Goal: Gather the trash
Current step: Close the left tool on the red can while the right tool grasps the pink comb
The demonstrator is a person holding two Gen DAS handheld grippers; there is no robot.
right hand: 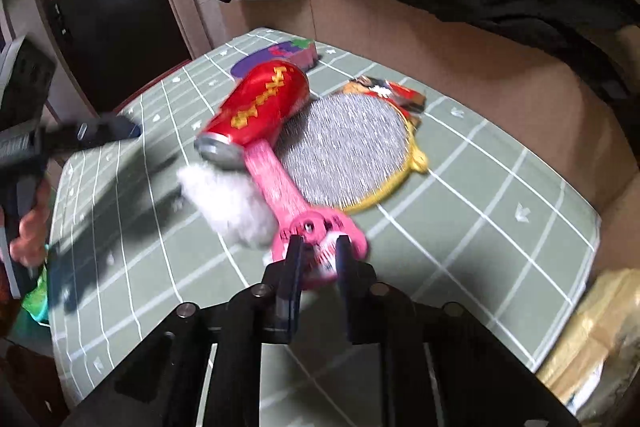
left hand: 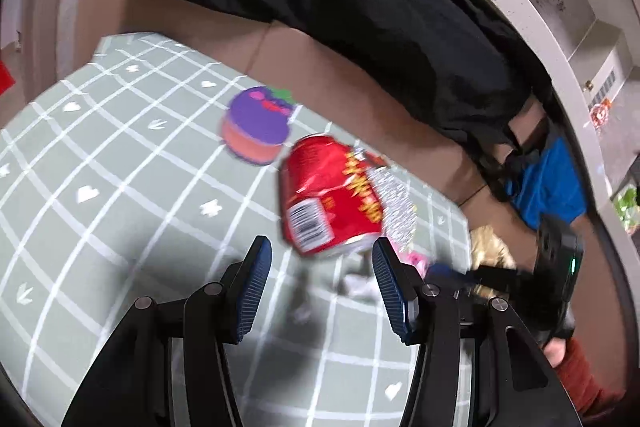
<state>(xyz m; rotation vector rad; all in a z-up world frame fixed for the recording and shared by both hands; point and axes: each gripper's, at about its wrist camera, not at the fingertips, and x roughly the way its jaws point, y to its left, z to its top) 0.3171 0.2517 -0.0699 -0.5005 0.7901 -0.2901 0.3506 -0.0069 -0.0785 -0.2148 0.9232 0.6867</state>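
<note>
The red can (right hand: 256, 111) lies on its side mid-table, slightly left of centre in the right wrist view, its long axis running from lower left, where the silver end shows, up toward the upper right. It rests across the pink handle (right hand: 276, 183) of a pet brush, whose round bristle pad (right hand: 352, 155) spreads to the right of the can. Just beside the can's silver end sits a white fluff clump (right hand: 232, 203), touching the handle. Behind the brush pad there's a red-and-black wrapper (right hand: 396, 95), and at the far edge a purple-and-pink box (right hand: 280, 53).

The right gripper (right hand: 320, 259) sits low centre in its view, jaws drawn narrow around the butt end of the pink handle; motion blur keeps me from saying whether the pads actually press it.

In the left wrist view the left gripper (left hand: 320, 279) is fairly wide and holds nothing, and the can lies directly ahead, just above the gap between the fingers. The can's length looks roughly in line with the gripper's approach, so I'd judge the jaws could close across its width. The left hand seems better placed for the can.

All of it rests on the green checked tablecloth (right hand: 500, 227).
</note>
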